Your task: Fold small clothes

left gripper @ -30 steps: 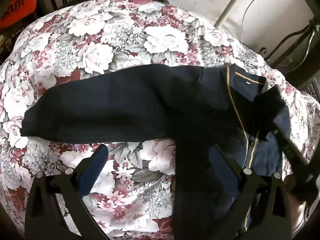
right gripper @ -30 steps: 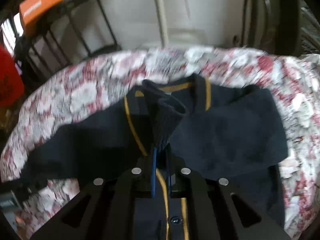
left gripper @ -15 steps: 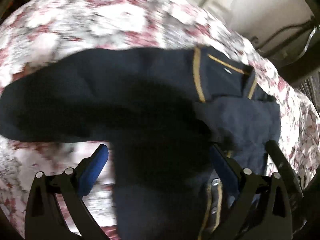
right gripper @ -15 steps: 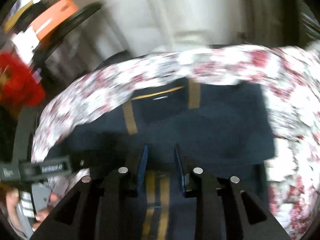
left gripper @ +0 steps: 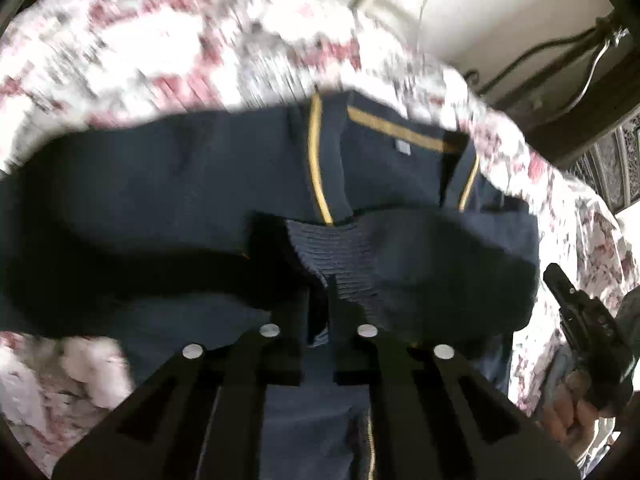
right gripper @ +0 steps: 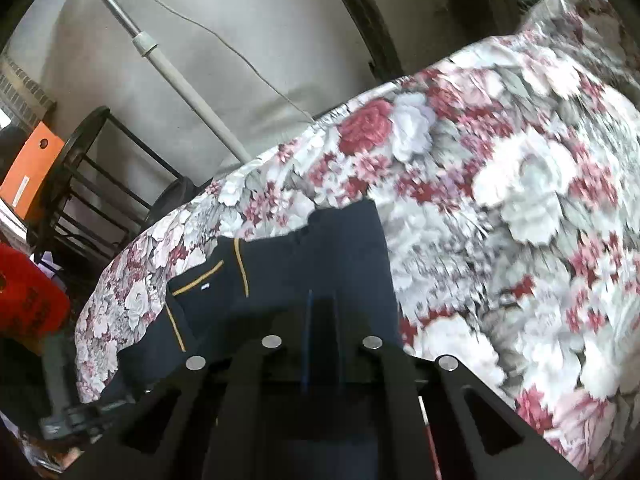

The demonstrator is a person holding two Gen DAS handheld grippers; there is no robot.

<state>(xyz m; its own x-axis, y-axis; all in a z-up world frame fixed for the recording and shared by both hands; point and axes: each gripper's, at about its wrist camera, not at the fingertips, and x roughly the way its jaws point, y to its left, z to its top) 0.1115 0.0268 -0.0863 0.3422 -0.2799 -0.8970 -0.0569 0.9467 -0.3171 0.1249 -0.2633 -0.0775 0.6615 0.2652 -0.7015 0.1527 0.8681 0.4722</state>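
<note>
Left gripper (left gripper: 325,280) at 6 o'clock in its own view, jaws just snapped together, clenched on the ribbed cuff (left gripper: 340,252) of the navy jacket (left gripper: 168,184). Cuff bunched between the pads, ribbing fanning out toward 12 o'clock. Beyond it, sleeve laid across the jacket body, running off toward 9 o'clock. Farther up, collar with yellow piping (left gripper: 316,160) and a small white label (too blurred to read). Past the collar, flowered tablecloth (left gripper: 160,40), smeared by motion. At 4 o'clock, right gripper's black body with a hand (left gripper: 568,416) wrapped round its grip.

Right gripper (right gripper: 320,312) at 6 o'clock in the right wrist view, jaws closing again after a brief loosening, now nearly together with only a thin slit between. Dark cloth directly ahead and beneath; grasp on it not possible to confirm (pads hidden against the navy). Jacket lying on the tablecloth from 6 toward 9 o'clock, collar and piping at 8 o'clock. Tablecloth filling 1 to 5 o'clock. Behind the table: grey pole (right gripper: 180,80), black rack (right gripper: 92,184), orange box (right gripper: 32,172) at 9 o'clock.
</note>
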